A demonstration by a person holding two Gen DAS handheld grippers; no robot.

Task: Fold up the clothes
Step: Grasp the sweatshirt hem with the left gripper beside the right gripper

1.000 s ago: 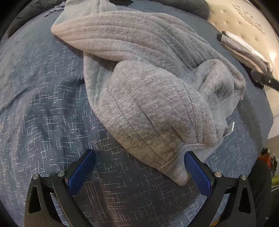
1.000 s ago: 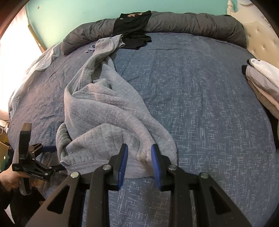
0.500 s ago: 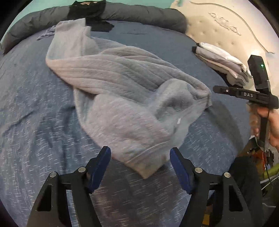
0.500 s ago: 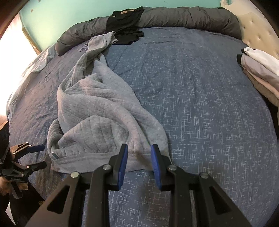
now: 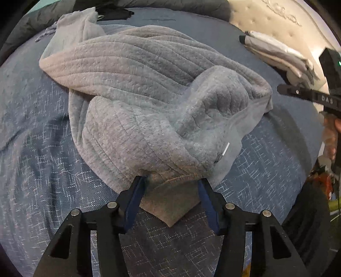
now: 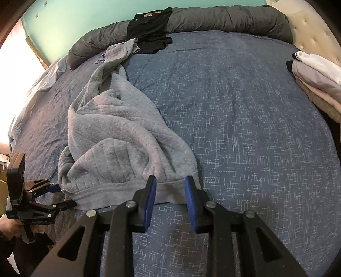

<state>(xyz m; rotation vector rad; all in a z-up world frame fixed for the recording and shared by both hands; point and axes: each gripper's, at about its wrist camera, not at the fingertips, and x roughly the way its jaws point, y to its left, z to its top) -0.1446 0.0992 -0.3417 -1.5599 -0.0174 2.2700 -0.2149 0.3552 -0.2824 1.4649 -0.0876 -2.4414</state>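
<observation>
A grey quilted garment (image 5: 149,102) lies crumpled on the blue bedspread (image 6: 234,127). In the left wrist view its near hem corner (image 5: 170,204) lies between the blue pads of my left gripper (image 5: 171,191). The jaws are closing, with a gap still showing at the pads. The right wrist view shows that same left gripper (image 6: 64,196) straddling the garment's (image 6: 119,136) left corner. My right gripper (image 6: 170,191) hovers at the bottom hem (image 6: 168,191), its jaws narrowly apart and the flat hem lying between the fingertips, not pinched.
A pile of folded clothes (image 6: 315,81) sits at the right edge by the padded headboard (image 6: 315,34). A black garment (image 6: 151,29) lies on the rolled dark grey duvet (image 6: 223,19) at the far side. A person's hand (image 5: 332,136) shows at the right.
My left gripper's jaws have narrowed from wide open and now straddle the garment's corner. The right gripper has shifted slightly along the hem with its gap unchanged.
</observation>
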